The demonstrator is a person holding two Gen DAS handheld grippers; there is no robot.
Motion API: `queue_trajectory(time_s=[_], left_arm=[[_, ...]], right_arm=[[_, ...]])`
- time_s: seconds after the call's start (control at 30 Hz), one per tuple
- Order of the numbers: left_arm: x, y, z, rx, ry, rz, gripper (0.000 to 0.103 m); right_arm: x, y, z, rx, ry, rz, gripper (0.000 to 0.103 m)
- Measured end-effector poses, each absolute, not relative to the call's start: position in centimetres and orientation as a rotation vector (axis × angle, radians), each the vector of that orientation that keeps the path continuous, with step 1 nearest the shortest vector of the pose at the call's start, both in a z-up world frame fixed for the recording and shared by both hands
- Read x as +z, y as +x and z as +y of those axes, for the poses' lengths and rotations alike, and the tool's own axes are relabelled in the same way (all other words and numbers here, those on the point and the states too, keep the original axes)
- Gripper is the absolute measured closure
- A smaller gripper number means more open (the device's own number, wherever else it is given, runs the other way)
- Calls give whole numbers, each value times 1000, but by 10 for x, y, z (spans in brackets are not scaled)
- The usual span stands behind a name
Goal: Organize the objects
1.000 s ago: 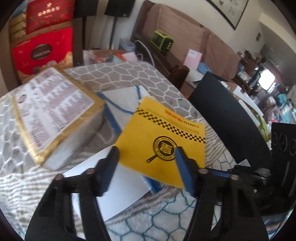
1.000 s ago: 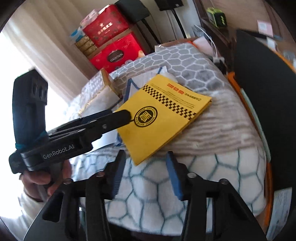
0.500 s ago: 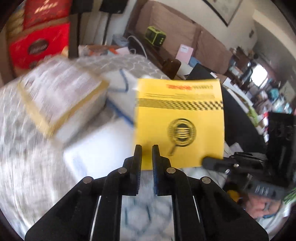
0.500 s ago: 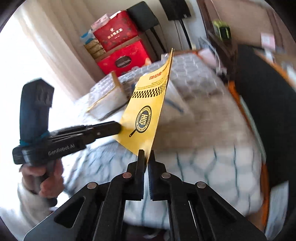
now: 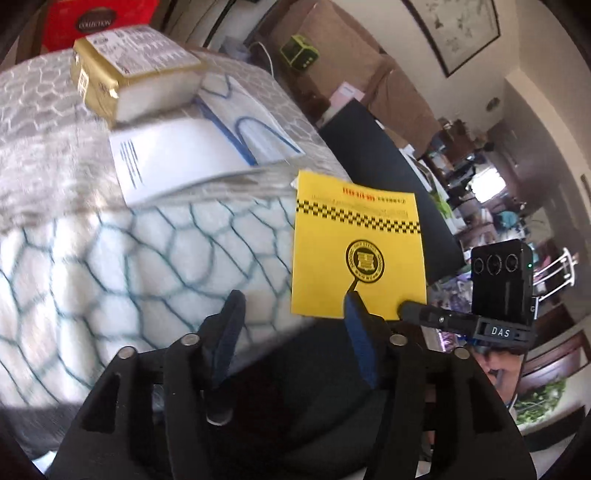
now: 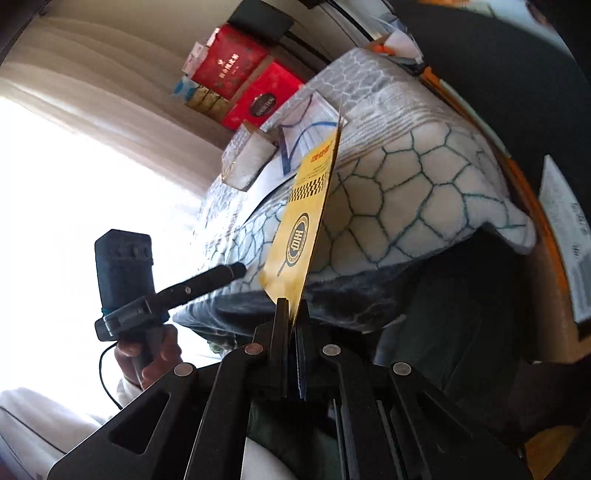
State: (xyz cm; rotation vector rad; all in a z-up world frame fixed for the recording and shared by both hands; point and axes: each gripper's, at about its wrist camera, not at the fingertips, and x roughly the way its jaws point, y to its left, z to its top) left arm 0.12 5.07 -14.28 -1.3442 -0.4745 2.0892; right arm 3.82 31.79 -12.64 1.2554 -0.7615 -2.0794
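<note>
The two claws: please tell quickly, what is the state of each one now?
Left claw: opening, nothing between its fingers.
Right claw: closed on the yellow booklet.

A yellow booklet is held upright off the table's edge by the right gripper; the left gripper's jaws are opening, nothing between them.

"COLLECTION" stands on the red box and "DAS" on the right tongs (white letters on black).
</note>
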Motion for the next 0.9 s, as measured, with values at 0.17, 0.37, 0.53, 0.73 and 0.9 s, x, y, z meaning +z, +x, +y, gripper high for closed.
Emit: queue_trajectory(time_s=[0.17, 0.37, 0.53, 0.73, 0.9], left_arm=[[-144, -5, 60, 1990, -1348, -590, 41], [-137, -10, 71, 1985, -1322, -603, 30], [-136, -13, 78, 2031, -1318, -575, 60], [-132, -6, 81, 2120, -1325, -480, 103], [-117, 7, 79, 2207, -1260, -429, 103]], right_arm=[[-121, 48, 317, -2033, 1237, -762, 101], [-113, 47, 307, -1953, 1160, -771, 101], [-120, 40, 301, -1935, 1177, -773, 101], [-116, 44, 296, -1974, 1183, -718, 101], [-109, 45, 295, -2035, 1189, -673, 101]])
